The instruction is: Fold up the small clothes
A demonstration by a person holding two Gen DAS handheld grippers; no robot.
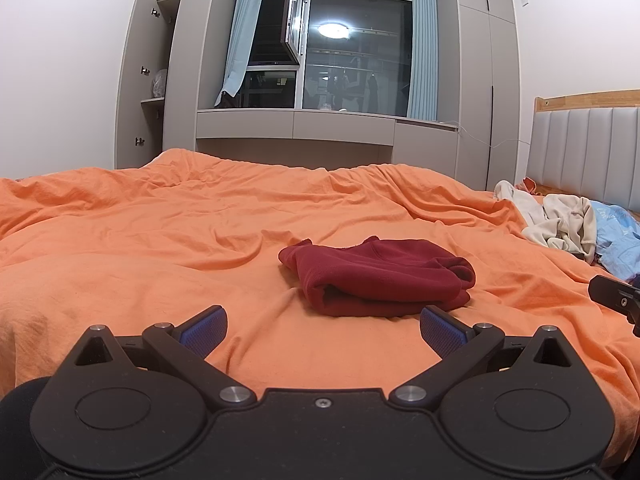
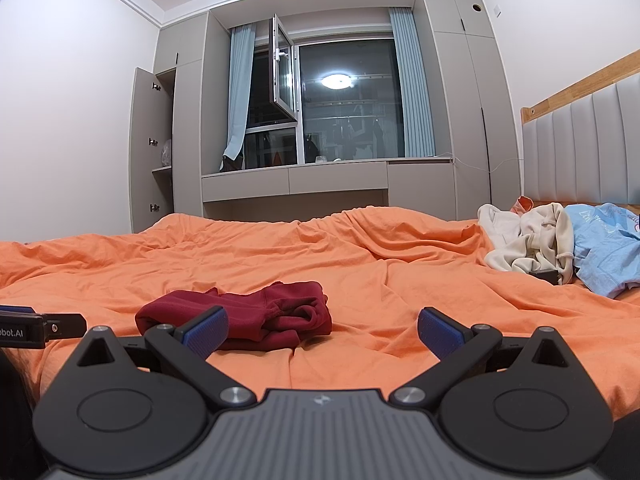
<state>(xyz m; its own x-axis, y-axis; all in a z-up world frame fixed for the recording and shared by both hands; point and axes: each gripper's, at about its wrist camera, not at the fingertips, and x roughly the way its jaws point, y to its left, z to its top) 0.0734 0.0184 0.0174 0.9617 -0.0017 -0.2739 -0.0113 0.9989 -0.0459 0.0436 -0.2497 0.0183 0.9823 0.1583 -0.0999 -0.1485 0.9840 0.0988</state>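
Note:
A dark red garment (image 1: pixel 380 276) lies folded into a compact bundle on the orange bed cover (image 1: pixel 160 240). My left gripper (image 1: pixel 322 332) hovers just in front of it, open, with nothing between its blue pads (image 1: pixel 204 330). In the right wrist view the same red garment (image 2: pixel 240 316) lies ahead and to the left, partly behind one blue pad (image 2: pixel 206 332). My right gripper (image 2: pixel 322 332) is open and empty over bare orange cover. Each gripper's black body shows at the edge of the other's view: the right gripper (image 1: pixel 616 298), the left gripper (image 2: pixel 40 330).
A pile of cream clothes (image 2: pixel 528 244) and a light blue garment (image 2: pixel 608 252) lies at the right by the padded headboard (image 2: pixel 580 148). Beyond the bed stand grey wardrobes (image 2: pixel 456 112), one door open (image 2: pixel 142 148), and a window with an opened pane (image 2: pixel 280 68).

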